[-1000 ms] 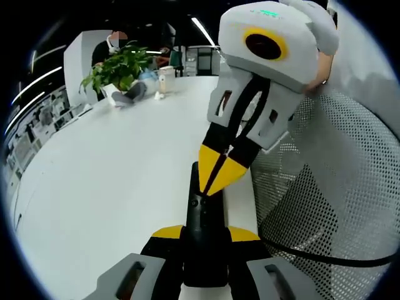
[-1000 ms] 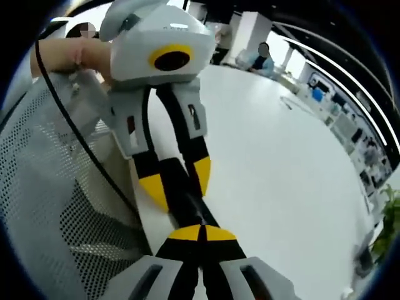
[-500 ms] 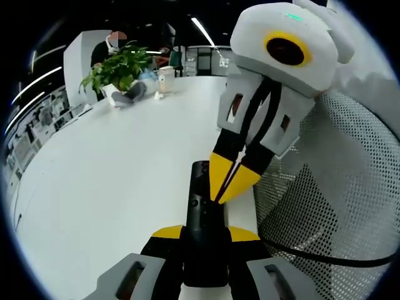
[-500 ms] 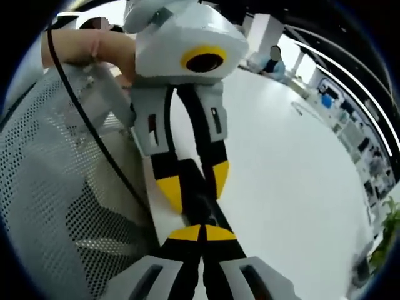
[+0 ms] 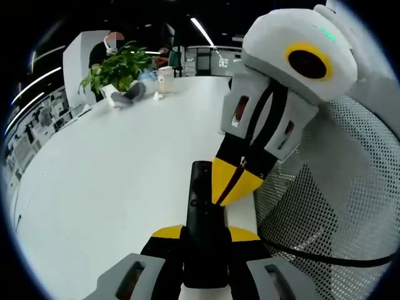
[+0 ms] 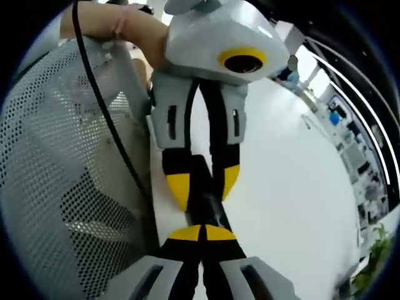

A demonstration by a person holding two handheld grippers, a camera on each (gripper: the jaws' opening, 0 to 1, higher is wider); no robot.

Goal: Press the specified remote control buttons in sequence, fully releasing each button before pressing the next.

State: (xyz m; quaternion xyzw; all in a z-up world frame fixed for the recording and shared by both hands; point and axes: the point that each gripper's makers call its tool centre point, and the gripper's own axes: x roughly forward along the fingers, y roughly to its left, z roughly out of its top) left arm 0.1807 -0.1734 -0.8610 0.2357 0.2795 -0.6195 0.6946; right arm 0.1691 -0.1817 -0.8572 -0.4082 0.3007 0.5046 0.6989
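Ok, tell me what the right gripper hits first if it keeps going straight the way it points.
Probably the black remote held in the left gripper. The right gripper, fingers closed, points straight at it, seemingly almost touching; depth is unclear.

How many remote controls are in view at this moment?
1. The black remote control is clamped in the left tongs, with the shut right tongs touching its face. It also shows in the right gripper view. Others may be hidden.
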